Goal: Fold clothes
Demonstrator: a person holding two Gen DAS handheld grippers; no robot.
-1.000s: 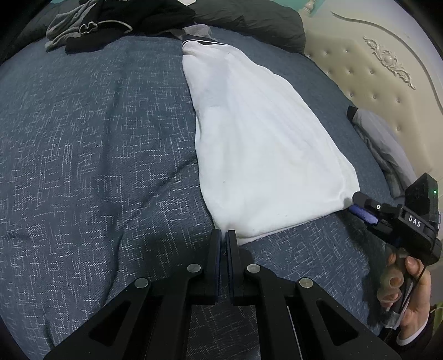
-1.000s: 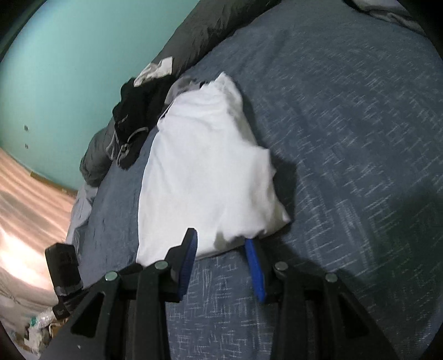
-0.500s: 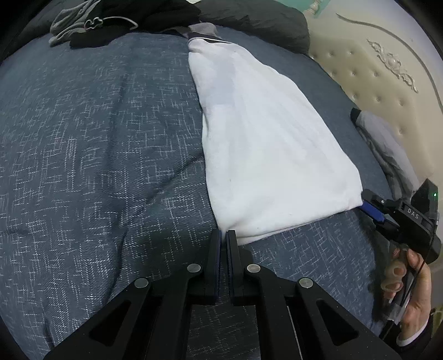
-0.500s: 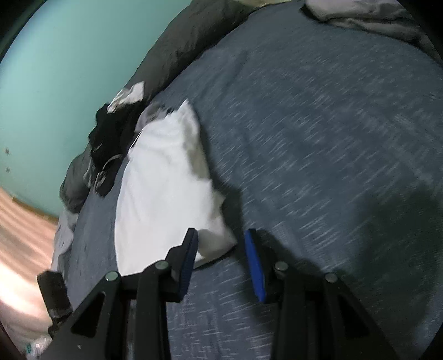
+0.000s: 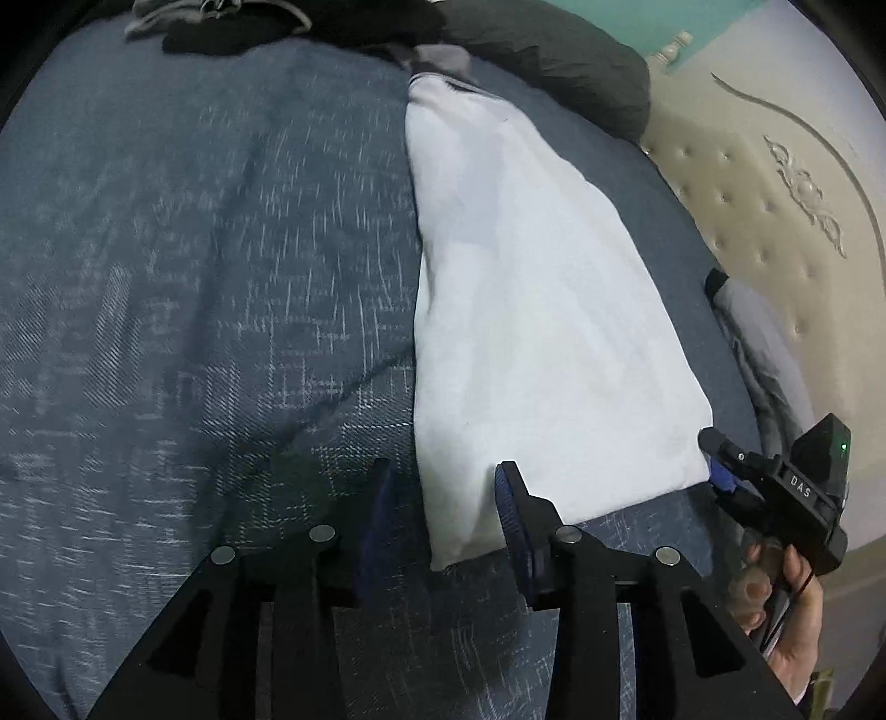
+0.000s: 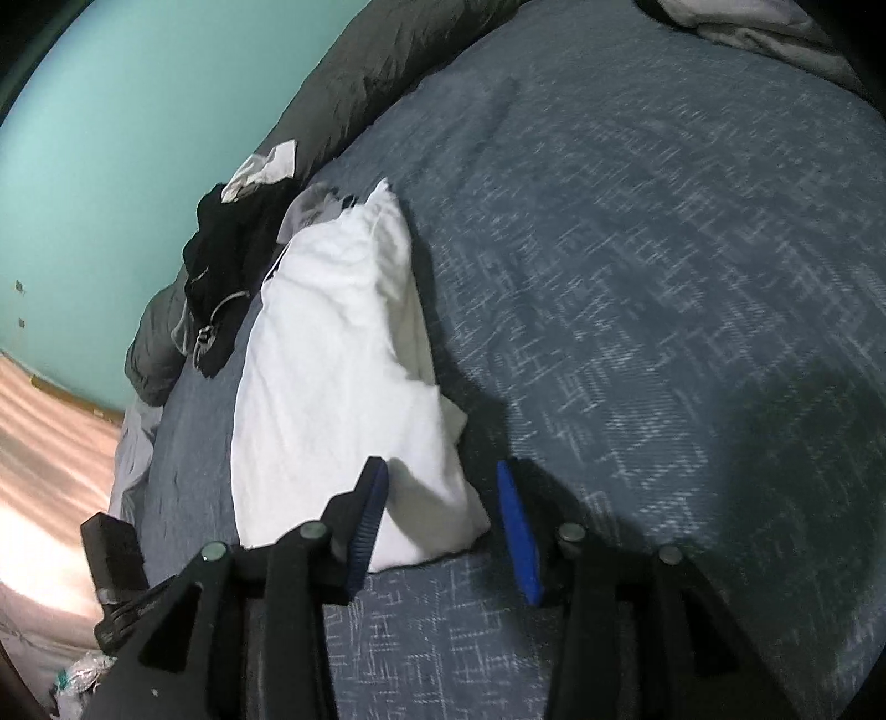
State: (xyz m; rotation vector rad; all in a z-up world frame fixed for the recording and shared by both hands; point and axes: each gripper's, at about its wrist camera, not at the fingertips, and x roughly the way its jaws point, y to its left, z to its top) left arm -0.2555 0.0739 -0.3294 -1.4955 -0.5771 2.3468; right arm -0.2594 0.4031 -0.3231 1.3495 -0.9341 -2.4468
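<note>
Right, the white garment (image 5: 531, 343) lies folded into a long strip on the blue-grey bedspread (image 5: 194, 277), its far end up by the pile of dark clothes (image 6: 221, 260) and the grey duvet (image 5: 554, 50). The left gripper (image 5: 443, 498) has just been opening its jaws, and they stand apart now on either side of the near left corner of the garment, pads not pressing on the cloth. Over on the other side, the right gripper (image 6: 437, 515) has its blue-padded jaws partly open too, having just widened a touch, with the near right corner of the garment sitting between them, loose. From the left view you can see a hand (image 5: 786, 620) on the right gripper's handle, just off the garment's edge. The padded cream headboard (image 5: 775, 183) rises behind, a teal wall (image 6: 111, 138) beyond.
</note>
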